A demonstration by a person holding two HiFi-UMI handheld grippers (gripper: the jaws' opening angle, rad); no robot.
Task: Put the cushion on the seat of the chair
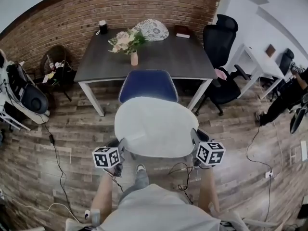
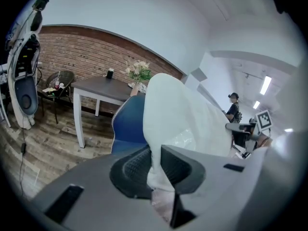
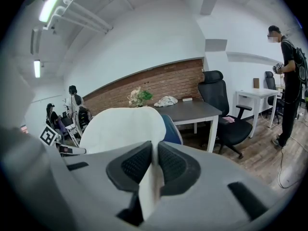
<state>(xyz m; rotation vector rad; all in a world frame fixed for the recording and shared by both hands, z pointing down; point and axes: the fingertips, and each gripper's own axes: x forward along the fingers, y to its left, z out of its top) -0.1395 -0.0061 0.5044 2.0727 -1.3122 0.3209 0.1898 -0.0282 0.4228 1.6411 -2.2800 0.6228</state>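
Observation:
A white cushion (image 1: 154,126) hangs flat in the air between my two grippers, just in front of the blue chair (image 1: 147,84). My left gripper (image 1: 119,148) is shut on the cushion's left edge, which shows pinched between the dark pads (image 2: 132,170) in the left gripper view. On the other side, my right gripper (image 1: 196,139) is shut on the right edge of the cushion (image 3: 122,126), the fabric squeezed between its pads (image 3: 171,165). The blue chair (image 2: 130,121) stands pushed toward the grey table (image 1: 159,57); its seat is hidden under the cushion.
On the grey table stand a vase of flowers (image 1: 131,44), a patterned cushion (image 1: 153,29) and a black cup (image 1: 103,27). A black office chair (image 1: 221,57) stands to the right, a white desk (image 1: 257,64) beyond it. A person (image 3: 291,76) stands far right. Cables (image 1: 53,143) lie on the wooden floor.

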